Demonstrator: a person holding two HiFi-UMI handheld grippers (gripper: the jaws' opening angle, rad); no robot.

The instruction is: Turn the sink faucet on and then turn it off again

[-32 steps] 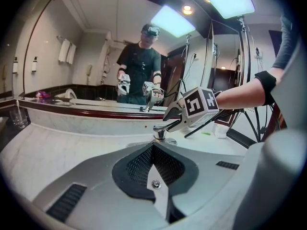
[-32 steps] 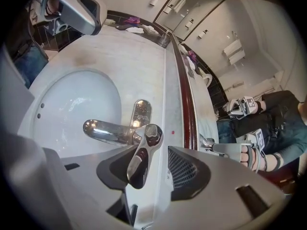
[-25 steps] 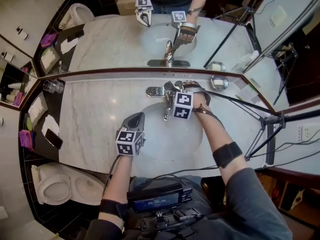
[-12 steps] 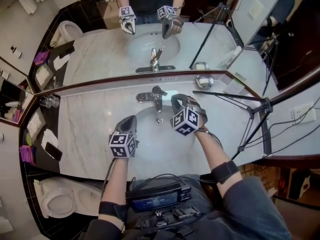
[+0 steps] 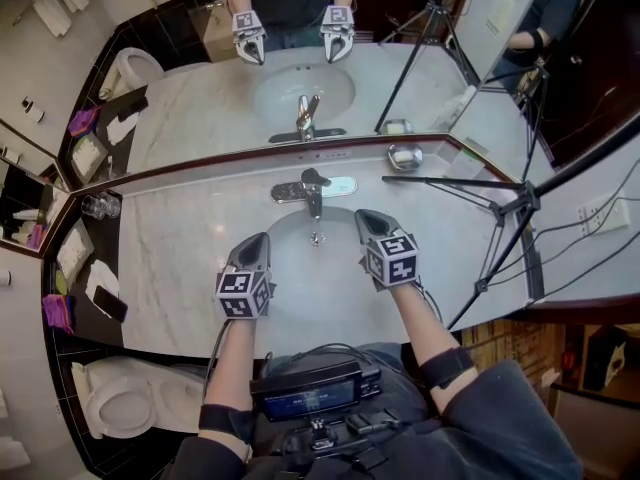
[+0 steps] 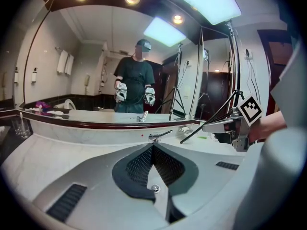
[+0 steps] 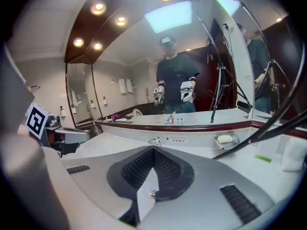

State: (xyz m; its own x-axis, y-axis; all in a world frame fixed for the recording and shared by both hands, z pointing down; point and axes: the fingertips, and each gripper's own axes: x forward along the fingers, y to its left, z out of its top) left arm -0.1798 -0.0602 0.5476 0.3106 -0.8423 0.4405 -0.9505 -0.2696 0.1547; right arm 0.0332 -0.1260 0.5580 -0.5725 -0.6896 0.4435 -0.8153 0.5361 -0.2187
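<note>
Left tongs (image 6: 152, 145) first: in their own view the pads are pressed flat together with nothing between them. Right tongs (image 7: 153, 150), same story, tips shut and empty. Those two views alone settle that; from the head view you only get the backs of both tools.

What the head view adds is the layout. Both tongs hang over the sink (image 5: 300, 286), left and right of its middle, and the faucet (image 5: 312, 190) stands just beyond and between their tips, touched by neither. Its lever points back toward the mirror (image 5: 300, 88).

The left gripper view catches the other tool's marker cube (image 6: 249, 110) off to its right. The right gripper view picks out a soap dish (image 7: 224, 139) on the surface beyond its tip and to the right, with a bar lying in it. To the right of the right tongs, tripod (image 5: 500, 208) legs cross the surface. A glass (image 5: 93, 204) sits far out left of the left tongs, and a toilet (image 5: 115, 398) shows below that side in the head view only.

Against a second ago, the right tongs were up at the faucet lever, lying rolled on their side. They have since pulled back over the sink and turned upright. The left tongs have barely shifted.
</note>
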